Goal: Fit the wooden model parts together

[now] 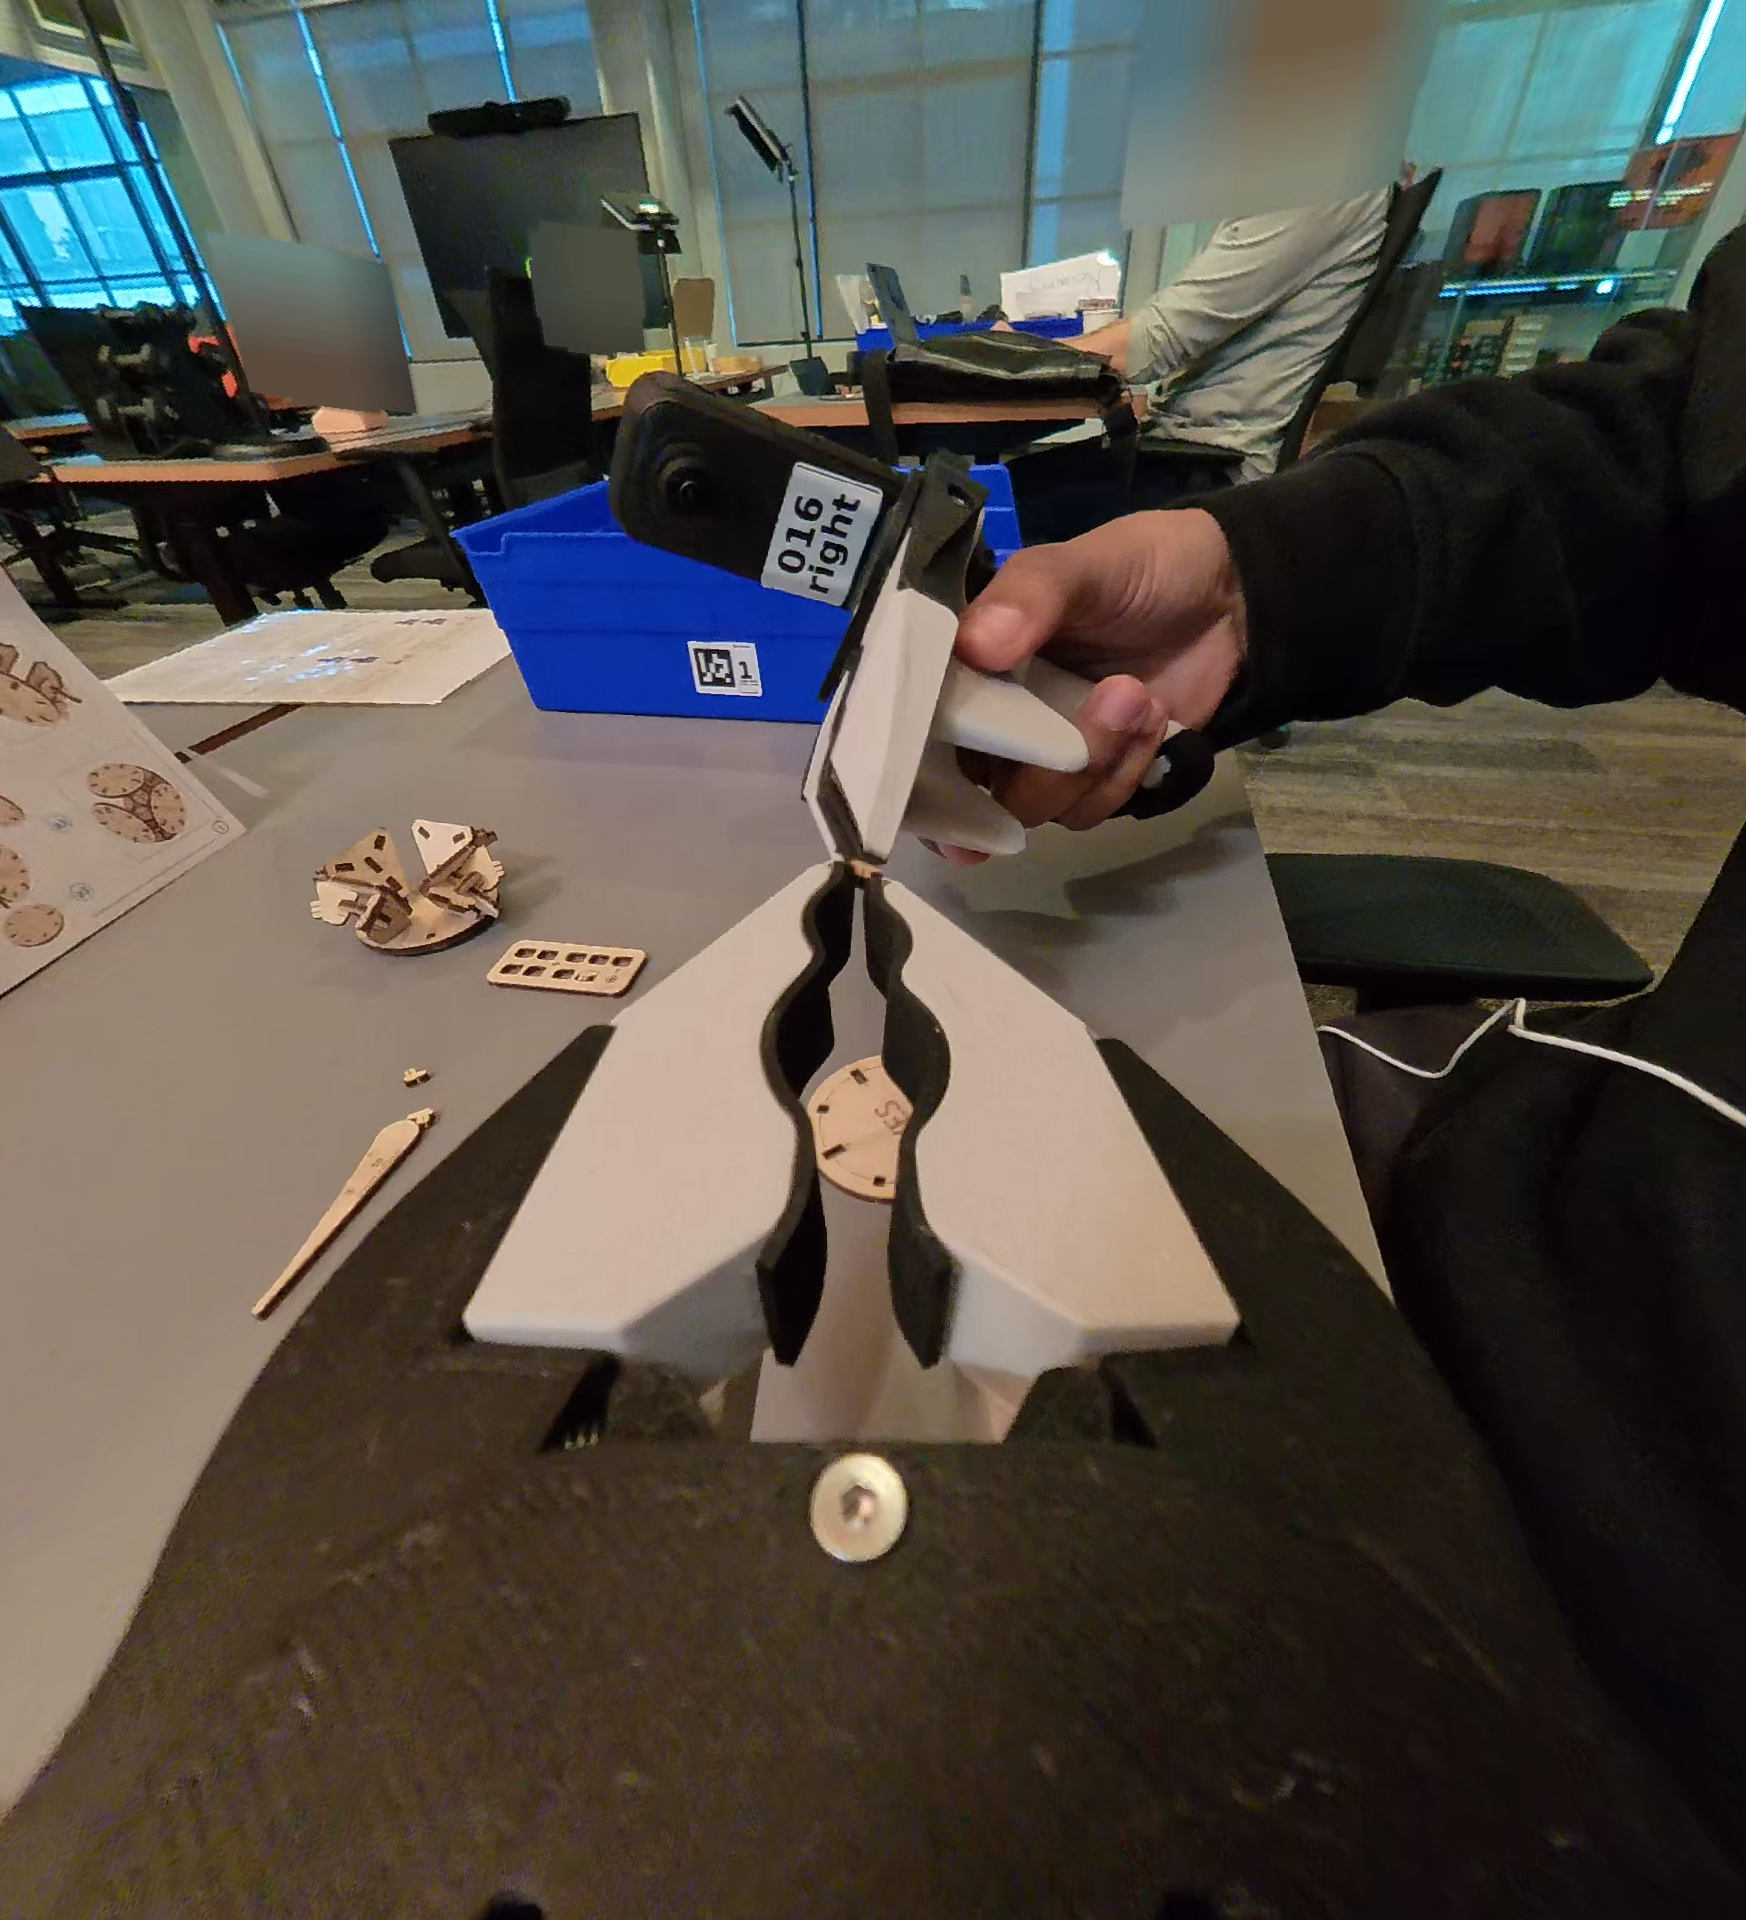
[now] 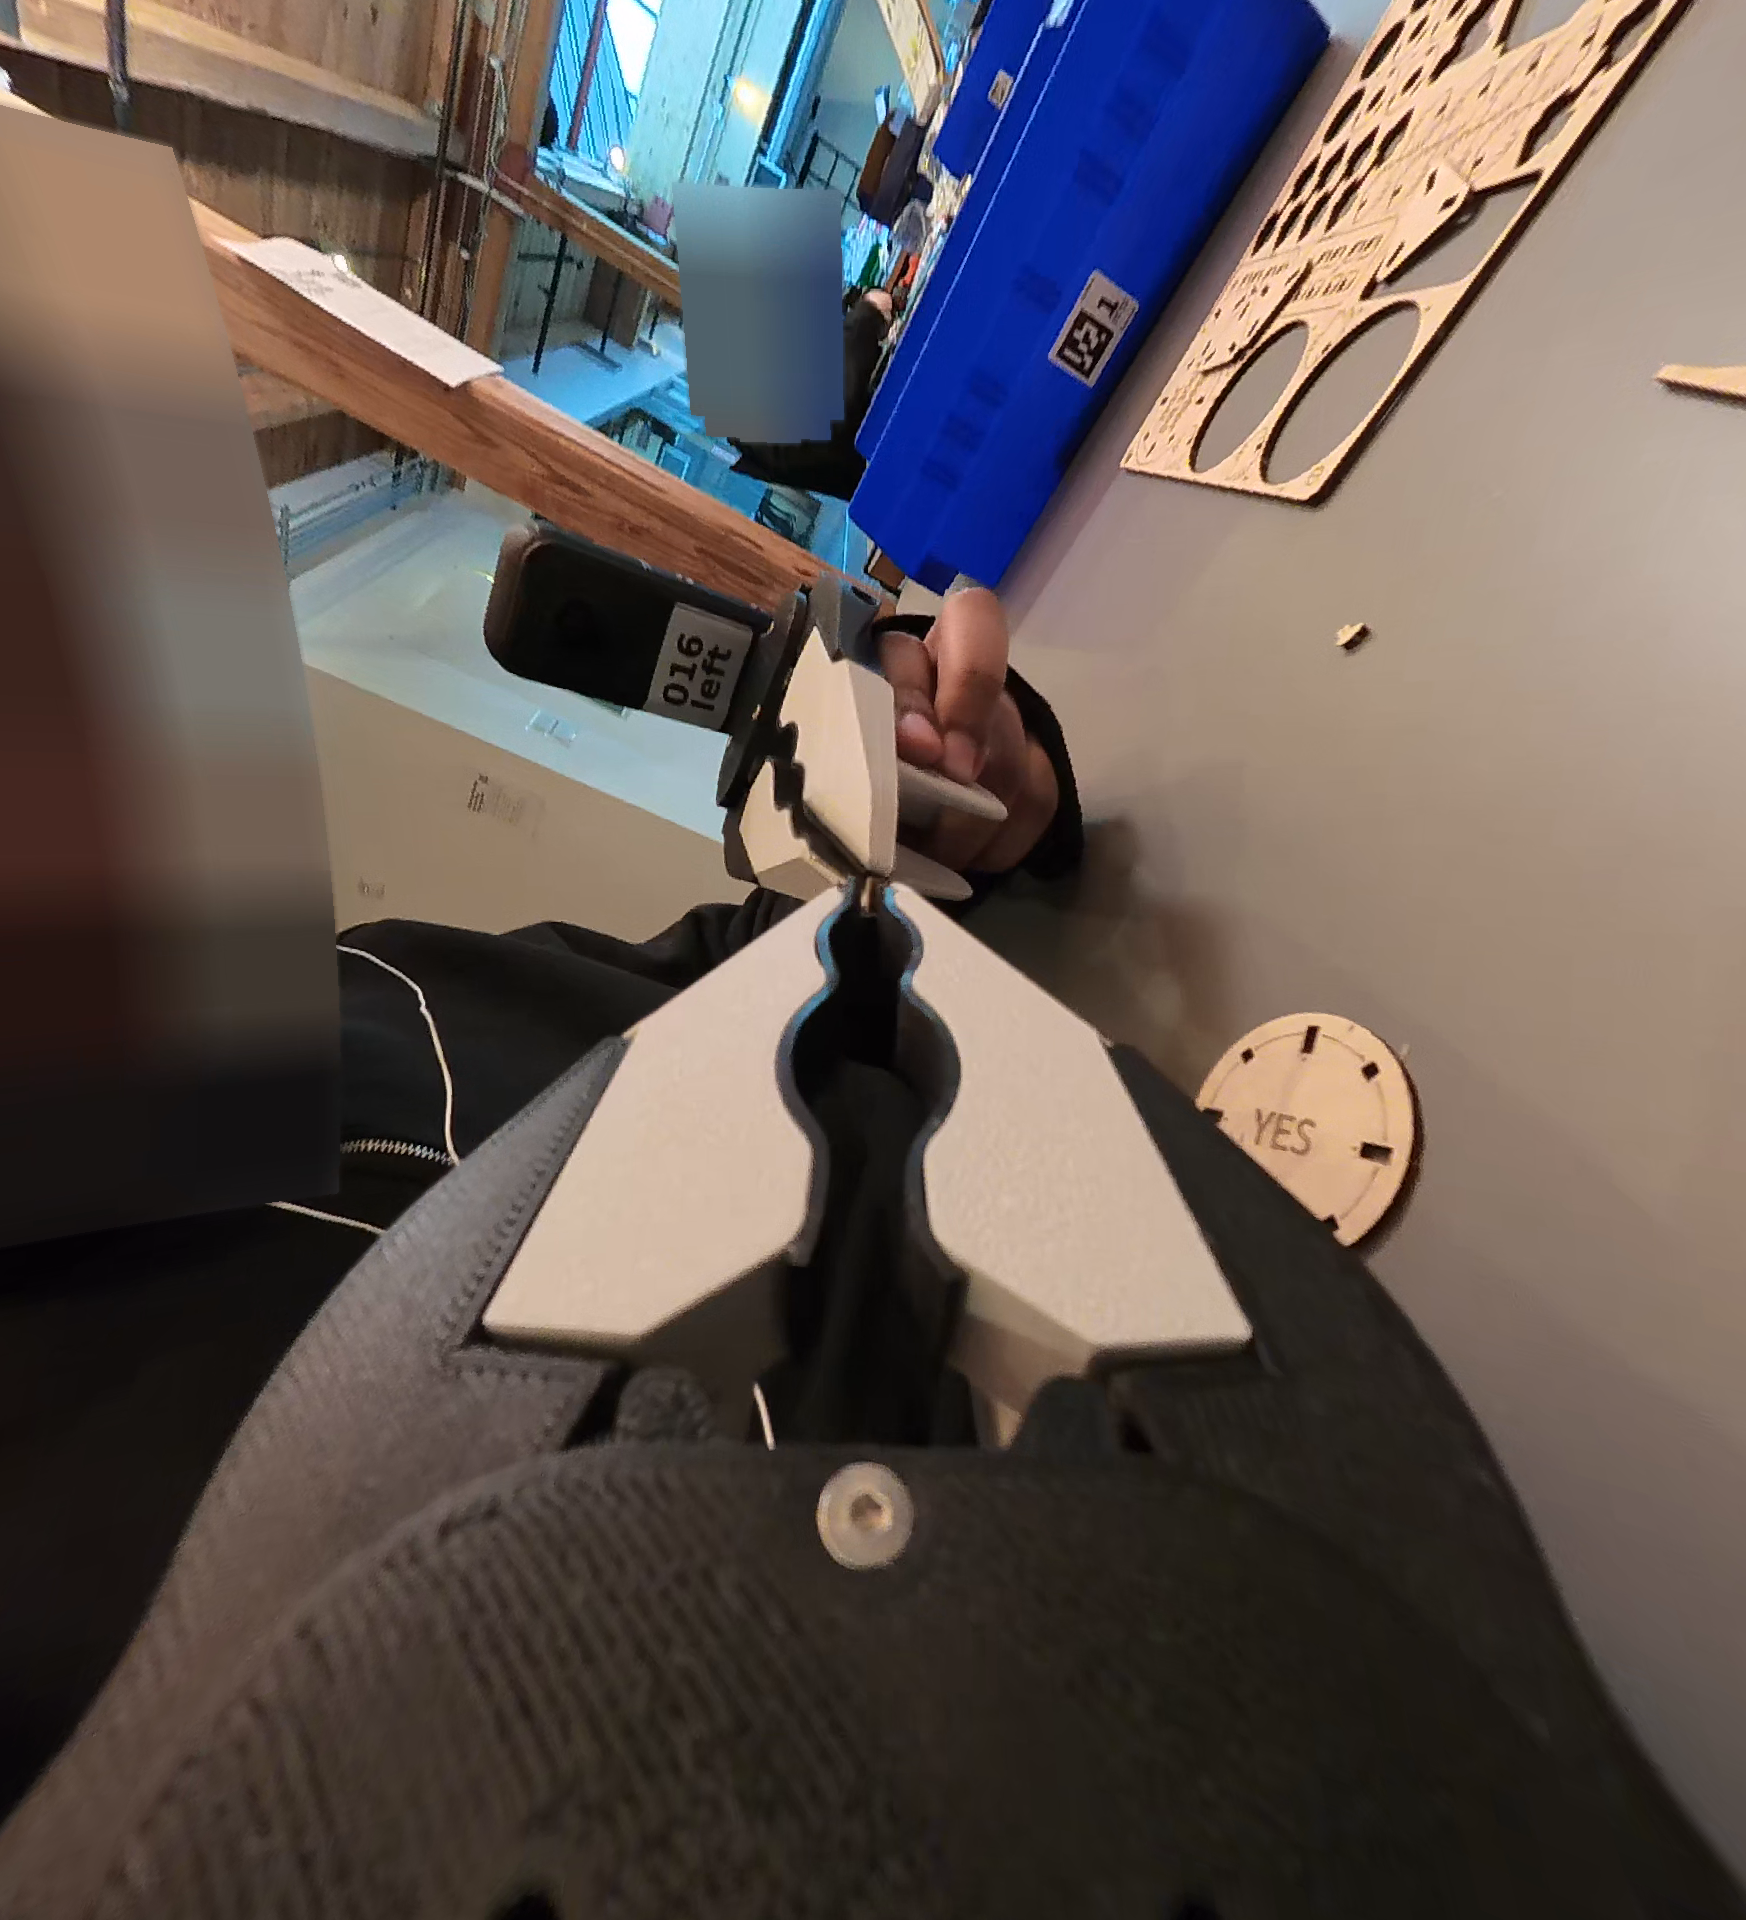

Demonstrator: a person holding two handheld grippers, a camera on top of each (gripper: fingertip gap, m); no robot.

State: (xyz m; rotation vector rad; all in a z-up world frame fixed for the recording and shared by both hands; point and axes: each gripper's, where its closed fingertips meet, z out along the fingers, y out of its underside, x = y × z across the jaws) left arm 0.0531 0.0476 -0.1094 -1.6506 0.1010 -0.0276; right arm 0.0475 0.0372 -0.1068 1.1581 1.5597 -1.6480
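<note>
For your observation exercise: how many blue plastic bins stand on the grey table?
1: the blue bin stands at the table's far edge, behind the right gripper. Others may lie out of view.

White label [image 1: 819,542] with digits and a short word on the black camera [image 1: 703,488] of the right gripper [image 1: 853,854]; a like label [image 2: 703,667] on the camera [image 2: 578,634] of the left gripper [image 2: 861,883]. White sticker [image 1: 725,667] with a square black code and one digit on the front of the blue bin [image 1: 620,613]. One short engraved word on the round wooden disc [image 2: 1305,1127]. Small circled numbers beside the drawn parts on the printed instruction sheet [image 1: 17,790]. Fine print, too small to read, on the flat paper sheet [image 1: 318,655] and the cut-out wooden panel [image 2: 1368,260].
</note>
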